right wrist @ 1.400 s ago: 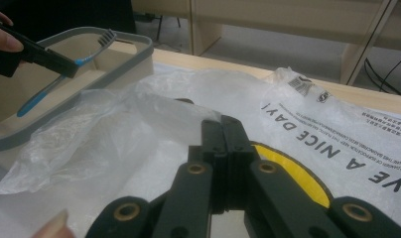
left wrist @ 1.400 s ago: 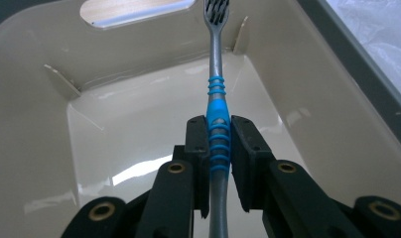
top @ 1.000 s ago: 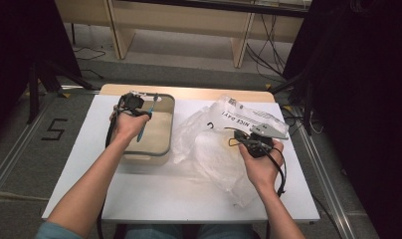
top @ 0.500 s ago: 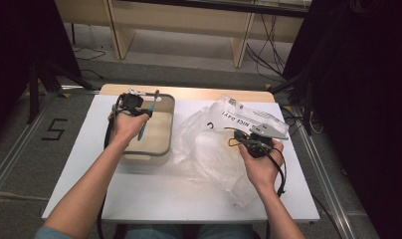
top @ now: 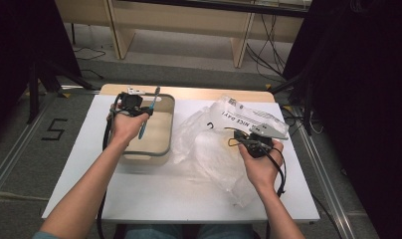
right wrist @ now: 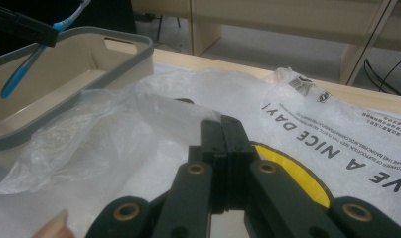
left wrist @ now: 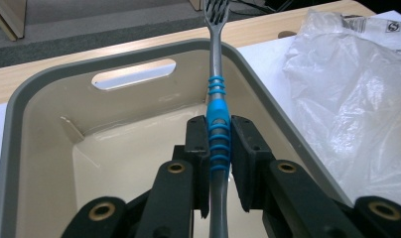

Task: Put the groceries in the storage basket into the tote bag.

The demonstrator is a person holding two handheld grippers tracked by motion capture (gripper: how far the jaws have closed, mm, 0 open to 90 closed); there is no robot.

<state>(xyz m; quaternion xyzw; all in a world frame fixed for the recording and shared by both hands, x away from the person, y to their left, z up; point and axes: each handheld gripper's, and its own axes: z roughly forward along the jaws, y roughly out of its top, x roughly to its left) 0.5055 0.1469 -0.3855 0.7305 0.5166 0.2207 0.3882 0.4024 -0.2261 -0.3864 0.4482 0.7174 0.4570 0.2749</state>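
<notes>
My left gripper is shut on a toothbrush with a grey shaft and blue grip. It holds the brush above a beige tub with a grey rim, bristle end toward the far rim. The toothbrush also hangs over the tub in the right gripper view. My right gripper has its jaws pressed together at a clear plastic bag. The film gathers up to the tips. The bag carries black print and a yellow mark.
The white table has a wooden strip along its far edge. The bag spreads across the middle and right, touching the tub's right side. Wooden furniture legs and cables lie on the floor beyond.
The left hand has shifted a little over the tub and the toothbrush now slants with its head farther past the far rim. The right hand and bag stay still.
</notes>
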